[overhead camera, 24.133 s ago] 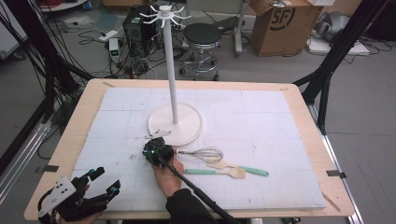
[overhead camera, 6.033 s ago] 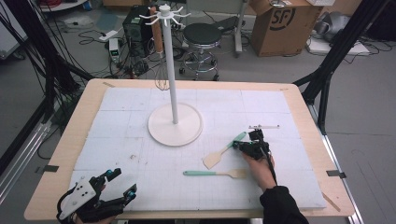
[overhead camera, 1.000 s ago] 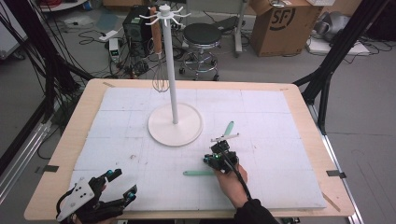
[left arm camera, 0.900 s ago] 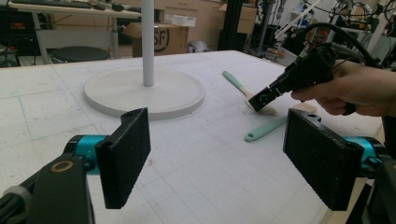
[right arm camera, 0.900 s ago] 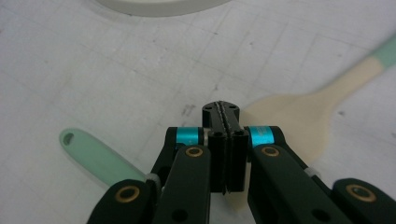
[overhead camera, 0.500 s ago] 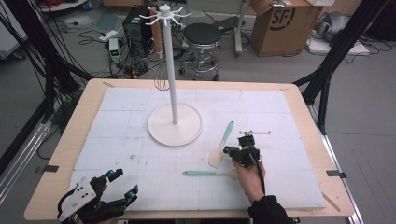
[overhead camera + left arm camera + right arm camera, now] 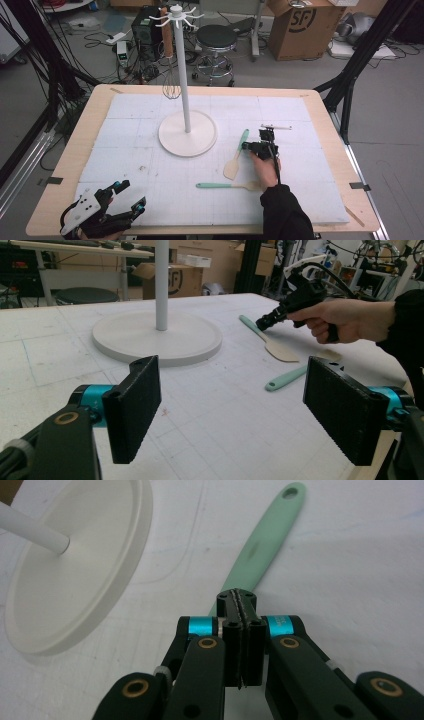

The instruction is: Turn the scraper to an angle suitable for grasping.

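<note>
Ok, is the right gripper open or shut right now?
Shut. In its own view the right gripper has its two black jaws pressed together with nothing between them, just above the mint spatula lying flat on the mat.

Over on the floor behind the tabletop, the brown cardboard box [image 7: 305, 27] has "SF" printed in big dark letters inside a partial ring on its side. The same box [image 7: 172, 282] turns up in the left gripper view beyond the far edge, and the "SF" mark is just about readable there too, though smaller and dimmer. There is a small dark mark on the teal band of the right tongs [image 7: 240, 630], but it is too small to read.
</note>
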